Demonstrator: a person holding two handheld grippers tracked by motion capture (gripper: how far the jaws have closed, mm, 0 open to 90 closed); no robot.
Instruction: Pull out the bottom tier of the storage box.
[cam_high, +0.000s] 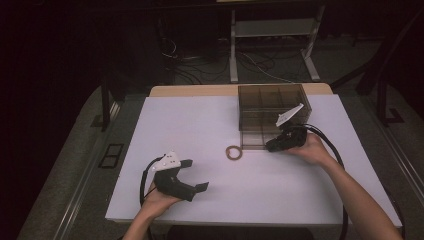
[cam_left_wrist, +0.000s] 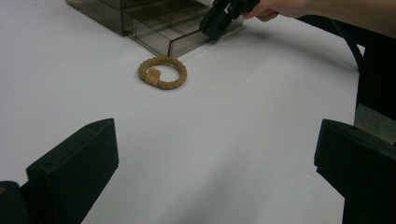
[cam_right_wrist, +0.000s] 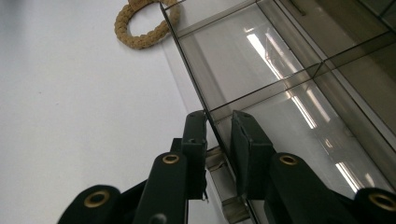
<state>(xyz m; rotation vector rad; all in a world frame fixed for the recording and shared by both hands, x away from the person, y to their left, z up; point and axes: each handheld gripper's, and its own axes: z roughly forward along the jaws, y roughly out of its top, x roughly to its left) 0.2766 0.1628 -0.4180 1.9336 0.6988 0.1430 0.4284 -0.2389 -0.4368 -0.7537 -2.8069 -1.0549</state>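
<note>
**Right gripper pinches the front wall of the smoked plastic organizer**

Where the right gripper (cam_right_wrist: 219, 135) meets the organizer box (cam_high: 272, 107), its two black jaws are closed on the thin front wall of a pulled-out drawer (cam_right_wrist: 261, 70), one pad outside and one inside. That box is clear, smoke-tinted hard plastic, rectangular, split by thin partitions into several compartments whose glossy floors reflect streaks of light; it stands at the far right of the white table (cam_high: 210, 125), near its back edge. Just beside the drawer's front corner, apart from it, lies one braided ring (cam_left_wrist: 162, 72), tan and rope-like, round, with a small square knot or tag on its near side. It lies flat on the matte tabletop.

One left gripper (cam_high: 194, 175) rests near the table's front edge, well apart from ring and box, its two blocky black jaws spread wide with nothing between them. Each gripper carries a pale three-cornered plate and a black cable. No writing can be read on anything.
</note>
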